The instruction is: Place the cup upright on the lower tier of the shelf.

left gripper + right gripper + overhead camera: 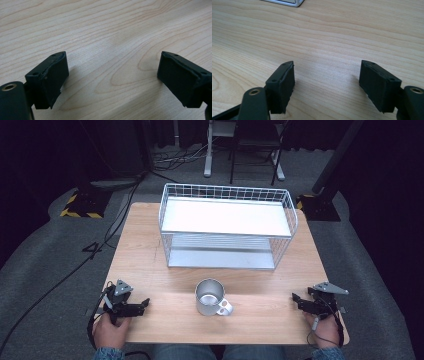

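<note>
The left tool (145, 303) rests at the near left corner of the worktop (150, 245), jaws spread with bare wood between them. The right tool (296, 299) sits at the near right corner, jaws likewise spread over bare wood. Both forearms are cut off by the bottom edge of the high view. Between the tools, well apart from each, a metal mug (210, 297) stands upright, handle toward the right tool; its inside is hard to make out. Behind it stands a white wire rack (227, 227); a corner of it (287, 2) peeks into the right gripper view.
</note>
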### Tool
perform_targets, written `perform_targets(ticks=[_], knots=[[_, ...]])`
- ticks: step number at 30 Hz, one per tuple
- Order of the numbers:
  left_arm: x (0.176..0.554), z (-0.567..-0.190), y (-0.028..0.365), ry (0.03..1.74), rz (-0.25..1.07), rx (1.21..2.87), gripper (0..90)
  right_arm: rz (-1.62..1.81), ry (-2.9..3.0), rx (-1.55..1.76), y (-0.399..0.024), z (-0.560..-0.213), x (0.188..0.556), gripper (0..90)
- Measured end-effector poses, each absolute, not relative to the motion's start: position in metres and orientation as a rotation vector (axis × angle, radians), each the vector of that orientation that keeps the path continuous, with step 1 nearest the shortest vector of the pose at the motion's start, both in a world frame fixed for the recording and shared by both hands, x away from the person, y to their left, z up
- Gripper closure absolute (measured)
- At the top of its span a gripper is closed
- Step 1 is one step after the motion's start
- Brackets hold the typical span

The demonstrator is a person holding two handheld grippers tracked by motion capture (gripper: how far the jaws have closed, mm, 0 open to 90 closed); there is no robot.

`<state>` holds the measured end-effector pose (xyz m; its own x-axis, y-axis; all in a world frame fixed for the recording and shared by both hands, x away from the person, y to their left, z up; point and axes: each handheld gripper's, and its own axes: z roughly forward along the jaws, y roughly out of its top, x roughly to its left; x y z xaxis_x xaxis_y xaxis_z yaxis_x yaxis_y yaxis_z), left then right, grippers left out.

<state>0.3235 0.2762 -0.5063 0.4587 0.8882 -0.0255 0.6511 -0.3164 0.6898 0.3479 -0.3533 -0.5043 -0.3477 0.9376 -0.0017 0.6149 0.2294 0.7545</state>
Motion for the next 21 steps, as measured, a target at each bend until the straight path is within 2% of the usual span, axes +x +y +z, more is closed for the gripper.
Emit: perform_targets(ticks=[21], knots=[[0.3236,-0.5062,0.2762,1.278,0.481,2.074,10.4,0.929,2.035,1.432,-0.3544,-0.5040,0.3473,32.0]])
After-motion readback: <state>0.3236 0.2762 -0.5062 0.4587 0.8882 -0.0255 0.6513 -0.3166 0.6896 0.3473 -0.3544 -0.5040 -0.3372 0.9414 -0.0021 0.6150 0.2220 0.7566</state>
